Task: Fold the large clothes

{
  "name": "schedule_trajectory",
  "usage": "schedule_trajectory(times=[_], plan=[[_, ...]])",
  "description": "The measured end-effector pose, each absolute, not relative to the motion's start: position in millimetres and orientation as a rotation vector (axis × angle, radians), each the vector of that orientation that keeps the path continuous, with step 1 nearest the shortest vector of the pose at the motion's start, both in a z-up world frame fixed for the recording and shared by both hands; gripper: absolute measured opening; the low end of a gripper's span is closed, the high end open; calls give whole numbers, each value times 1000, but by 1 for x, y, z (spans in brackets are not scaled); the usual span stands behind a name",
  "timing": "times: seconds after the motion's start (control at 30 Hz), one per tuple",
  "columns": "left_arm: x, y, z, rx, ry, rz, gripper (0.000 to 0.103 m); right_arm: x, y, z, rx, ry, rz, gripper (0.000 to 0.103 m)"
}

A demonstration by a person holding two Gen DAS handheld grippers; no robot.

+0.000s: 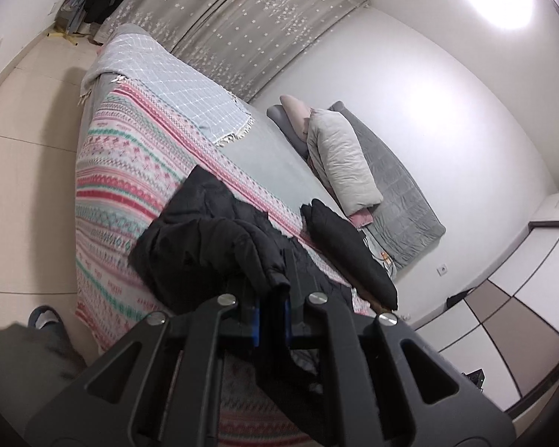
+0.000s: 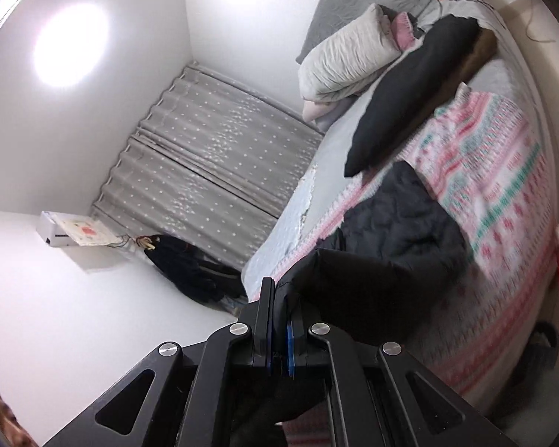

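A black padded jacket (image 1: 208, 246) lies bunched on the pink and green patterned blanket (image 1: 123, 171) on the bed. My left gripper (image 1: 270, 294) is shut on a fold of the jacket and holds it lifted off the bed. My right gripper (image 2: 279, 298) is shut on another edge of the same jacket (image 2: 384, 257), also lifted. One black sleeve (image 1: 350, 249) stretches out toward the pillows; it also shows in the right wrist view (image 2: 410, 89).
A light blue checked throw (image 1: 171, 82) covers the far part of the bed. Pale pillows (image 1: 339, 160) and a grey quilt (image 1: 395, 190) lie at the head. Grey starred curtains (image 1: 249, 18) hang behind. A wardrobe (image 1: 521, 298) stands on the right. A slippered foot (image 1: 46, 320) is on the floor.
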State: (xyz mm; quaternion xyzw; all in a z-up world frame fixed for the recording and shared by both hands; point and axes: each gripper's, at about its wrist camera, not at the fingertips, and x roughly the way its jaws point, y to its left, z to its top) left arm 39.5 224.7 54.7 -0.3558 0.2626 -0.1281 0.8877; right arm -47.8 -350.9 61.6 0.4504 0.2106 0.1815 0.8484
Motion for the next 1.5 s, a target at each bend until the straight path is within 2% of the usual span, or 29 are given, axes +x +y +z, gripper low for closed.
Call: schedule_trajectory(times=[0.23, 0.43, 0.57, 0.77, 0.97, 1.07, 1.2, 1.23, 1.37, 1.43, 1.5], plan=[[135, 211, 75, -699, 588, -220, 10, 37, -361, 89, 931, 429, 365, 4], [239, 200, 73, -718, 645, -140, 10, 144, -370, 92, 924, 506, 272, 4], [300, 188, 47, -695, 681, -78, 10, 200, -381, 77, 947, 561, 202, 4], [373, 184, -15, -728, 891, -62, 15, 278, -386, 35, 949, 690, 86, 4], [400, 210, -48, -968, 968, -164, 34, 332, -409, -28, 1157, 777, 53, 11], [400, 226, -56, -1129, 921, -196, 35, 343, -417, -39, 1185, 774, 34, 16], [395, 240, -45, -1165, 834, -145, 51, 341, -428, -33, 1149, 701, -3, 38], [393, 243, -42, -1156, 816, -128, 51, 339, -430, -30, 1145, 687, -12, 43], [385, 249, -30, -1073, 783, -50, 51, 333, -431, -27, 1060, 715, -62, 43], [385, 239, -24, -969, 829, -42, 51, 337, -422, -28, 1021, 776, -31, 43], [386, 220, -17, -833, 878, -64, 51, 351, -399, -23, 894, 936, 78, 43]])
